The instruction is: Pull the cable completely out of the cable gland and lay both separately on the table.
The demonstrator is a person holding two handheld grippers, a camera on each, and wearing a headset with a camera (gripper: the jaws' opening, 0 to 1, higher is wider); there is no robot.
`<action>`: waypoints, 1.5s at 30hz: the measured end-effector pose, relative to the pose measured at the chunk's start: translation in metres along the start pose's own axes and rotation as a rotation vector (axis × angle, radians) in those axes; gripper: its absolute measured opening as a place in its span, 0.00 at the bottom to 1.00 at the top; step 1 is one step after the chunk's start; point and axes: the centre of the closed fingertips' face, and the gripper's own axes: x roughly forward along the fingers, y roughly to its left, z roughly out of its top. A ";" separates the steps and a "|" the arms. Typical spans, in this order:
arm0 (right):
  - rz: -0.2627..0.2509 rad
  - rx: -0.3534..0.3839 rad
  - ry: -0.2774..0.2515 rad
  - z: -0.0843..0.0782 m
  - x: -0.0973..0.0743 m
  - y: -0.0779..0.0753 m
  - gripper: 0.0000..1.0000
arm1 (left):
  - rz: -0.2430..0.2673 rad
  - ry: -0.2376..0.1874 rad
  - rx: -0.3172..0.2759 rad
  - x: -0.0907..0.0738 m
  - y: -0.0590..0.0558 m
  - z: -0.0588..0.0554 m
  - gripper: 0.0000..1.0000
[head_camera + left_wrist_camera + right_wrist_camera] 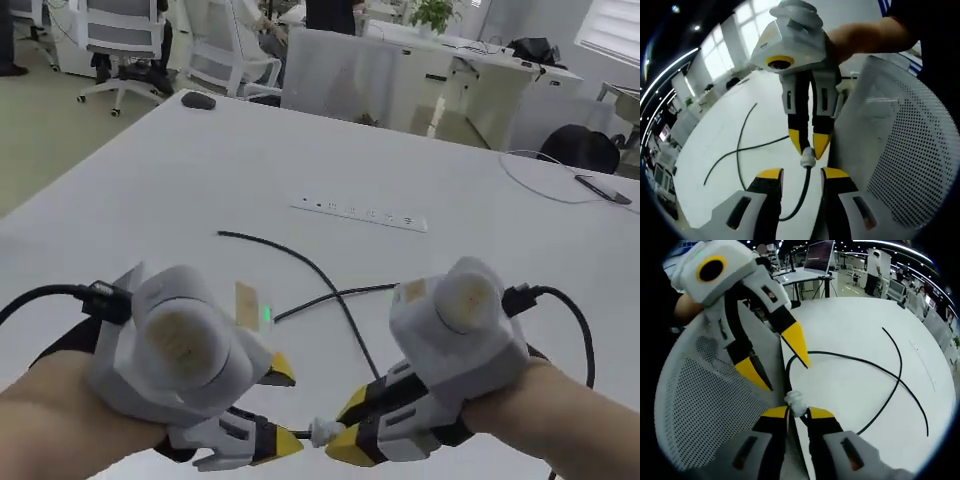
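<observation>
A small white cable gland point(322, 432) hangs between my two grippers at the table's near edge. My right gripper point(340, 428) is shut on the gland point(796, 402); in its own view its yellow-tipped jaws point(797, 412) pinch it. A thin black cable point(330, 280) leaves the gland and crosses over itself on the white table point(200, 170). Facing the right one, my left gripper point(288, 410) is open. In the left gripper view the cable point(805, 192) runs loosely between its parted jaws point(803, 175), and the right gripper point(808, 150) holds the gland point(807, 157) just beyond them.
A white power strip point(360, 213) lies mid-table, beyond the cable. A small tan tag point(248, 303) with a green light sits near the left gripper. A phone point(603, 188) lies far right. A white mesh chair back point(900, 140) stands close under the grippers.
</observation>
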 end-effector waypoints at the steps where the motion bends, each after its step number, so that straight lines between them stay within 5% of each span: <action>1: -0.014 -0.008 -0.009 0.002 0.000 0.001 0.14 | 0.006 0.003 0.017 0.000 0.000 -0.001 0.31; 7: 0.008 0.044 -0.092 0.012 0.007 0.011 0.15 | -0.007 0.037 0.075 0.005 -0.005 -0.007 0.29; 9: 0.029 0.028 -0.090 0.010 0.013 0.015 0.15 | -0.016 0.069 0.170 0.006 -0.007 -0.014 0.25; 12: 0.040 0.034 -0.093 0.013 0.019 0.017 0.15 | -0.038 0.105 0.149 0.008 -0.012 -0.025 0.24; 15: 0.051 0.042 -0.107 0.017 0.021 0.019 0.15 | -0.041 0.090 0.158 0.008 -0.012 -0.021 0.24; 21: 0.052 0.039 -0.102 0.017 0.024 0.018 0.15 | -0.064 0.144 0.275 0.012 -0.018 -0.028 0.17; 23: 0.045 0.012 -0.100 0.017 0.026 0.020 0.15 | -0.068 0.153 0.269 0.012 -0.019 -0.030 0.17; 31: 0.037 -0.042 -0.113 0.022 0.027 0.022 0.23 | -0.019 0.174 0.402 0.009 -0.014 -0.030 0.17; 37: 0.020 -0.064 -0.098 0.017 0.026 0.019 0.14 | -0.019 0.177 0.502 0.010 -0.019 -0.027 0.17; 40: -0.009 -0.119 -0.084 0.018 0.026 0.018 0.13 | -0.010 0.187 0.470 0.010 -0.017 -0.029 0.16; 42: -0.031 -0.170 -0.079 0.019 0.026 0.018 0.13 | -0.018 0.171 0.320 0.009 -0.016 -0.029 0.16; 45: -0.061 -0.234 -0.091 0.023 0.024 0.018 0.12 | -0.033 0.140 0.180 0.006 -0.010 -0.030 0.15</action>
